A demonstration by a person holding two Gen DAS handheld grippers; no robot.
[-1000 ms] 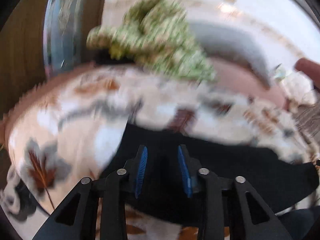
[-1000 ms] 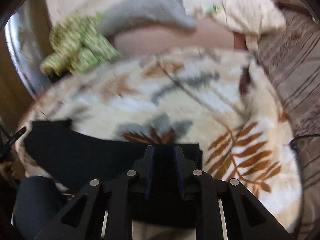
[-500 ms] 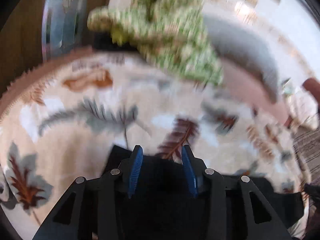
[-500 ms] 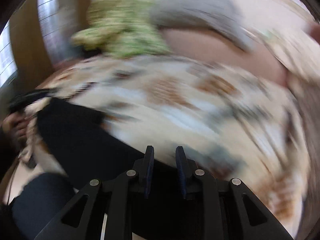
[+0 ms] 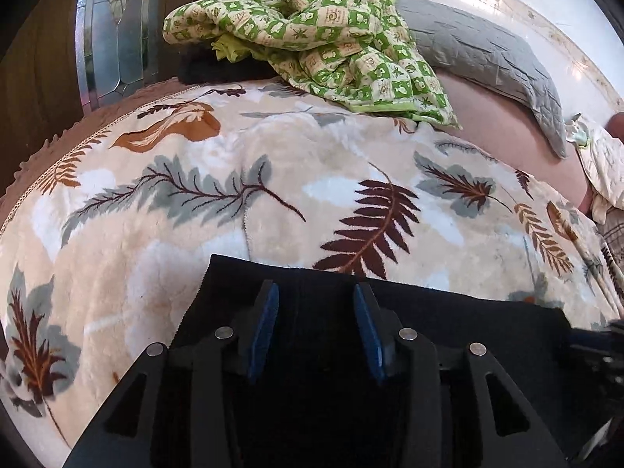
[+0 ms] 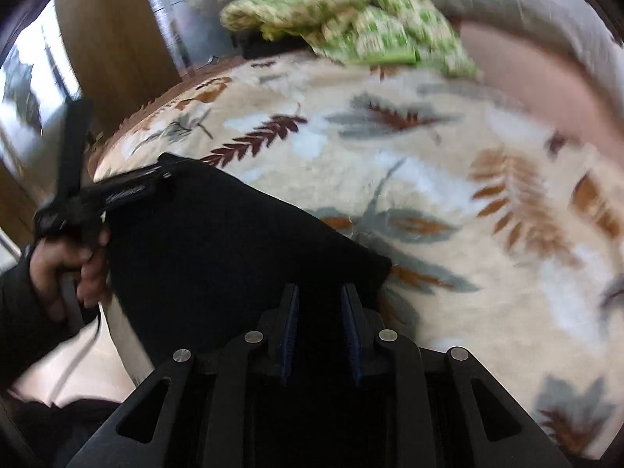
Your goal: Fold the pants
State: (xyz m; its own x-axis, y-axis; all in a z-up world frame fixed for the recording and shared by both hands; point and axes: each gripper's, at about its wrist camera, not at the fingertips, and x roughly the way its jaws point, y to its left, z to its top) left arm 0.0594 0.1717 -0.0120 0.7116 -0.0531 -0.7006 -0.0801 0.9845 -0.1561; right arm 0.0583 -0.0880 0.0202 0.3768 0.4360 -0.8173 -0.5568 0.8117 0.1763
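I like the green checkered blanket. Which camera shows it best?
The left wrist view: the green checkered blanket is sharp there, crumpled at the bed's far end, its little pictures visible. The right wrist view shows it blurred and cut off at the top.

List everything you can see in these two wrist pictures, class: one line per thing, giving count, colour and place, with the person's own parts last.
pants: one, black, flat on the near edge of the blanket, under both tools.
blanket: one, cream with grey, brown and maroon leaf prints, covering the bed.
quilt: one, green and cream checked, crumpled at the far end.
grey cover: one, grey quilted, far right, behind the checked quilt.
pale cloth: one, cream, right edge.
glass panel: one, silvery, far left, beside brown wood.
left tool: one, black with blue pads, jaws apart over the pants.
right tool: one, black with blue pads, over the pants' right corner.
left hand: one, gripping the left tool's handle.
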